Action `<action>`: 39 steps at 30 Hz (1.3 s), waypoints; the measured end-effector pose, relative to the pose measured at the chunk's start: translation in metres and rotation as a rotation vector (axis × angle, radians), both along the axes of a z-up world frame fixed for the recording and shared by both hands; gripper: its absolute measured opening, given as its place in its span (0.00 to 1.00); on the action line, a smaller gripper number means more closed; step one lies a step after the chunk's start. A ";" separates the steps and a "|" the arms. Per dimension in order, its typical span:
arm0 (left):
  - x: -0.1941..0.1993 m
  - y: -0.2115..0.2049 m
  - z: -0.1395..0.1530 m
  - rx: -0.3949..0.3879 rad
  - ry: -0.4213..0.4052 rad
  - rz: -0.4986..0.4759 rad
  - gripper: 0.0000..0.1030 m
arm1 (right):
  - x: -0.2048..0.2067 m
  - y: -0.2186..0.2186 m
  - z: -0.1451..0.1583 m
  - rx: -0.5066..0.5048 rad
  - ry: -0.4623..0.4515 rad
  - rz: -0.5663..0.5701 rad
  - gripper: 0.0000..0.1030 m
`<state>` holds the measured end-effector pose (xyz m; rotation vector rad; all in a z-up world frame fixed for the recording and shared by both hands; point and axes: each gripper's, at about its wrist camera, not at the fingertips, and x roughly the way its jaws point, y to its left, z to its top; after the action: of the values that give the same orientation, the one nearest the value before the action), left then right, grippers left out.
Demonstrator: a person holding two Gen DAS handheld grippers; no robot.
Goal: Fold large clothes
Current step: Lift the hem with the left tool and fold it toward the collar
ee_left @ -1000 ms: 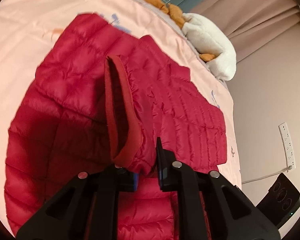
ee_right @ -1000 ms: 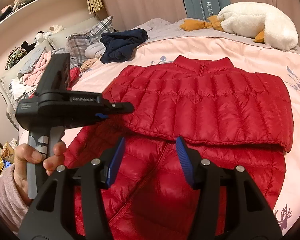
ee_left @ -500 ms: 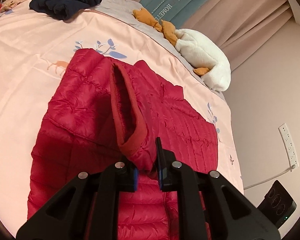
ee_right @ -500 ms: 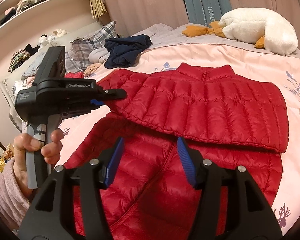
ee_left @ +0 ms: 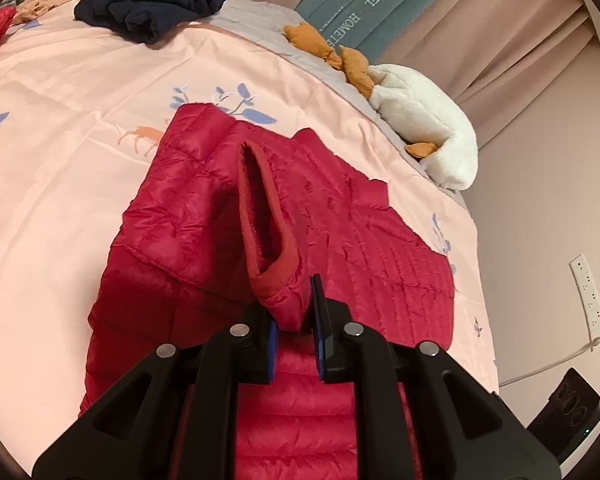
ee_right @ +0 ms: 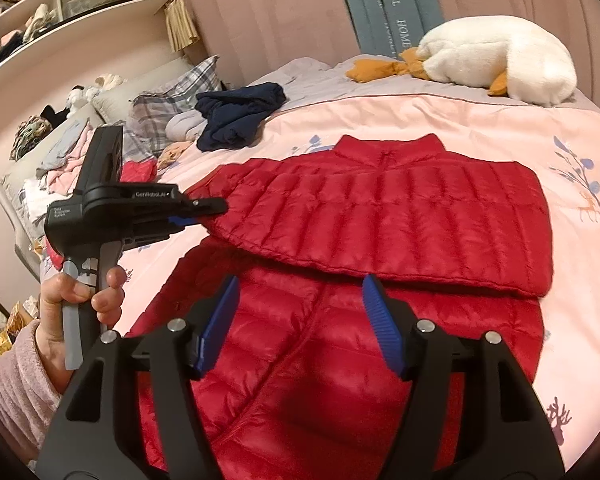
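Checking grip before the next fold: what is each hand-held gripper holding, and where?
Left hand-held gripper pinches the red jacket's sleeve cuff; right hand-held gripper holds nothing.

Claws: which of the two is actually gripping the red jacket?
The left claw, shut on the red jacket at its sleeve cuff. The right claw hovers open above it, holding nothing.

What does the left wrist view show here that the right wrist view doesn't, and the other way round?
Only the left wrist view: the sleeve cuff pinched in the left gripper, and a wall power strip. Only the right wrist view: the open right gripper, shelves and the person's hand. Both: red down jacket, navy garment, white plush, pink bedspread.
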<state>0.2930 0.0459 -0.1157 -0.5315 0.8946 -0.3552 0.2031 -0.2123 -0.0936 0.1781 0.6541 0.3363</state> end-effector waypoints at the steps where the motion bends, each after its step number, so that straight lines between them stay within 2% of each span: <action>1: 0.001 0.000 -0.002 0.001 0.005 0.001 0.14 | 0.000 -0.003 -0.001 -0.001 0.003 -0.009 0.63; 10: 0.021 0.000 -0.030 0.058 0.081 -0.006 0.14 | 0.004 -0.016 -0.010 -0.018 0.025 -0.065 0.63; 17: 0.027 -0.007 -0.035 0.126 0.081 -0.001 0.14 | 0.013 -0.038 -0.012 -0.050 0.044 -0.150 0.63; 22: 0.027 -0.012 -0.024 0.183 0.037 -0.004 0.14 | 0.021 -0.052 -0.013 -0.069 0.051 -0.198 0.63; 33: 0.037 -0.012 -0.030 0.206 0.047 -0.004 0.14 | 0.070 -0.077 -0.028 -0.106 0.088 -0.333 0.63; 39: 0.042 -0.013 -0.034 0.222 0.054 -0.007 0.14 | 0.090 -0.100 -0.052 -0.060 0.174 -0.401 0.63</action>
<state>0.3350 0.0326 -0.1502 -0.3342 0.9749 -0.2444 0.2930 -0.3127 -0.1453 0.2776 0.7808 -0.0856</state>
